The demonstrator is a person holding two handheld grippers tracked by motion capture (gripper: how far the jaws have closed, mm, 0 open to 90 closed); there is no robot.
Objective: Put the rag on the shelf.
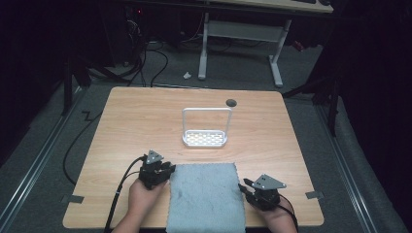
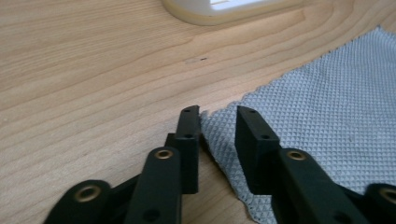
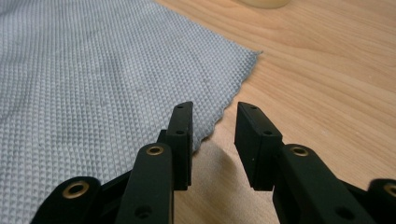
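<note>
A grey waffle-weave cloth [image 1: 204, 196] lies flat on the wooden table [image 1: 131, 126] by its front edge. My left gripper [image 1: 169, 168] rests at the cloth's far left corner, its jaws open. In the left gripper view the left gripper [image 2: 218, 114] has that corner of the cloth [image 2: 327, 102] lying in the gap between the jaws, untouched by the pads. My right gripper [image 1: 243, 186] sits at the cloth's right edge, also open. In the right gripper view the right gripper [image 3: 215, 109] straddles the scalloped edge of the cloth [image 3: 93, 84], with bare wood under the right jaw.
A white rack [image 1: 205, 138] with a perforated base and a tall loop handle stands at the table's middle, beyond the cloth; its base [image 2: 224, 9] is close ahead of the left gripper. A dark cable hole [image 1: 231, 102] marks the far edge. Desk legs and cables lie behind the table.
</note>
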